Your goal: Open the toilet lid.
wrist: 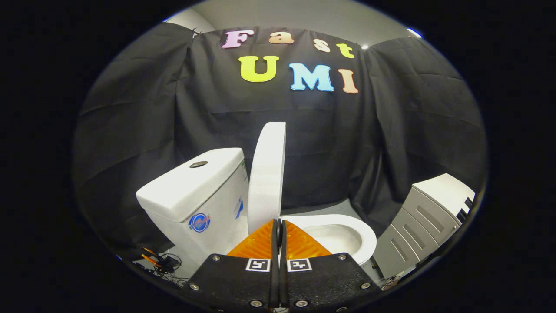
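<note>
So the gripper (278,222) has its two fingers pressed together, tips basically touching, and there's nothing pinched between them. Right ahead of the fingertips is the toilet lid (267,178), and it's standing up nearly vertical, seen almost edge-on, leaning back toward the tank (195,191), which sits just beyond the fingers and off to their left. The tank has a round flush button (198,164) on top and a sticker on its side facing us.

Just past the fingertips to the right you can see the open seat and bowl (343,237), white rim all exposed. Further to the right of the fingers, well apart from the toilet, there's a grey cabinet (428,217) with drawers. Low down to the left of the fingers, near the base of the tank, some cables (163,263) lie on the floor.
</note>
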A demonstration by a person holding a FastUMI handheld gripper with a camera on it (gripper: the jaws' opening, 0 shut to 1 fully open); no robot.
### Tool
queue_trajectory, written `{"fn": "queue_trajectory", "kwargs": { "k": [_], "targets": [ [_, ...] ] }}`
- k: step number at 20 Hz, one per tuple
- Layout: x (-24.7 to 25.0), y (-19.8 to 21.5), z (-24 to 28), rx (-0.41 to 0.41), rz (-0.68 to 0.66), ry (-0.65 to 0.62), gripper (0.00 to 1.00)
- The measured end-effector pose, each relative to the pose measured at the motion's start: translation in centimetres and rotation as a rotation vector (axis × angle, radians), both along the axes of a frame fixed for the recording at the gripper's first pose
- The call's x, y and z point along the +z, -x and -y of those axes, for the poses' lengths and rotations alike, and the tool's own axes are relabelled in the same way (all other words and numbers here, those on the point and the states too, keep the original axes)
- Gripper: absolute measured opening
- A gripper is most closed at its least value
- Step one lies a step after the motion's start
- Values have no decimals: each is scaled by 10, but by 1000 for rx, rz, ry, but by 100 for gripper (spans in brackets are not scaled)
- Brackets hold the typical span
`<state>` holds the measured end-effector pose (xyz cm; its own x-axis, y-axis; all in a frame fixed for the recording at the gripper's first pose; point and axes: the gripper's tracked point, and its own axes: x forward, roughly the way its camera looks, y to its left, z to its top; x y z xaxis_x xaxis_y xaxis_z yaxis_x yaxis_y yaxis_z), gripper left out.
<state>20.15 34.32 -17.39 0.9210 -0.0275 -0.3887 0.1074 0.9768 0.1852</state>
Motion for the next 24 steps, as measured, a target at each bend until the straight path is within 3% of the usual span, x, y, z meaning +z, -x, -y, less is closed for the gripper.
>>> {"fn": "queue_trajectory", "kwargs": {
  "k": [13, 24],
  "targets": [
    [6, -10, -59, 129, 28, 5, 0],
    [7, -9, -75, 158, 42, 40, 0]
  ]
}}
